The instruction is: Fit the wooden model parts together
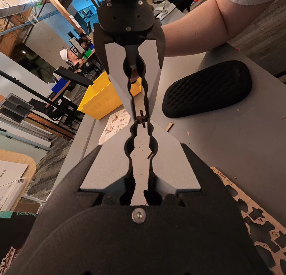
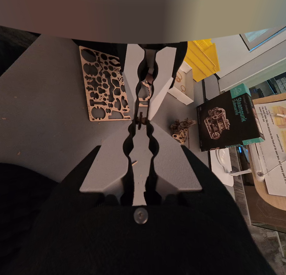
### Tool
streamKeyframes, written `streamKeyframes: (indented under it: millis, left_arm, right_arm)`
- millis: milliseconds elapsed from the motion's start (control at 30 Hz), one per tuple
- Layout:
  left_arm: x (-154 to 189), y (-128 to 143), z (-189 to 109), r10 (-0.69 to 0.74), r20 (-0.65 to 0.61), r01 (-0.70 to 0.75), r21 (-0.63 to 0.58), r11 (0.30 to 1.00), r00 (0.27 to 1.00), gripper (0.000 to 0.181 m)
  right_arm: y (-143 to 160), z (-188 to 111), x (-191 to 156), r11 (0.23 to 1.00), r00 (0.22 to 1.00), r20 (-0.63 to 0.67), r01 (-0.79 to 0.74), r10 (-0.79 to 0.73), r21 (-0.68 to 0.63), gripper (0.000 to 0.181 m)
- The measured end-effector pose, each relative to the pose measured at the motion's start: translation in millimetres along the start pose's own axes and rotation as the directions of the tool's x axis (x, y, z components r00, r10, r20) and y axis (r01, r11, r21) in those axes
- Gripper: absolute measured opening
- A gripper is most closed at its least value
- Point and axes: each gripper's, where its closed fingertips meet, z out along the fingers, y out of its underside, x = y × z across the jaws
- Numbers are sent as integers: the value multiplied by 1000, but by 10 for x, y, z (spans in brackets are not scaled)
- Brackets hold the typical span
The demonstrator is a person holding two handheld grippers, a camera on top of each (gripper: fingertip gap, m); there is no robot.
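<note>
Small wooden gear assembly (image 1: pixel 141 118): held in the air above the grey tabletop (image 1: pixel 216 143), pinched tip to tip between left gripper (image 1: pixel 141 123) and right gripper (image 2: pixel 140 121), both sets of fingers clamped on it. Advisable: press straight along the axle, no twisting. Nearby: punched-out part sheet (image 2: pixel 105 84), part-built model (image 2: pixel 181 130), kit box (image 2: pixel 224 120), yellow bins (image 1: pixel 102 98), black pad (image 1: pixel 207 88). Workshop beyond.

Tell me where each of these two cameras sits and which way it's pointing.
Left wrist view: on the left gripper, facing the right gripper tip to tip; a forearm shows.
Right wrist view: on the right gripper, facing the left gripper over the punched wooden sheet.
Shared: the small gear part pinched between both, and the yellow bin.
</note>
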Motion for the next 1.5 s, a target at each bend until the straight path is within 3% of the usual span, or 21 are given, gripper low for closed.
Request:
streamKeyframes:
  millis: [133,267,400,933,1067,1200,1300,1500]
  left_arm:
    - [44,37,19,3,-26,-4,-27,1000,1000,11]
    - [7,34,-10,-8,-17,7,-17,1000,1000,11]
    - [90,66,34,27,-47,-29,-40,999,999,11]
    - [263,75,41,49,-156,-60,-72,996,987,10]
    - [155,105,38,29,-95,-37,-85,996,995,11]
    - [-118,-26,-36,-108,33,107,22,994,994,11]
    - [-252,-50,-96,-197,72,192,73,979,978,6]
    - [-349,-159,-151,-383,24,373,180,910,923,2]
  right_arm:
    - [34,21,-31,1000,1000,18,-1,1,-1,13]
    - [26,28,-15,993,992,66,-112,109,45,14]
    - [61,30,-92,998,997,73,-32,28,51,13]
    - [58,52,-261,991,976,205,-93,71,98,12]
    - [81,61,-141,985,981,159,-129,111,111,13]
    - [-20,-42,118,934,958,122,-282,261,217,13]
    - [-63,-105,243,858,903,165,-428,396,283,13]
    - [-110,-178,350,738,809,260,-587,527,332,13]
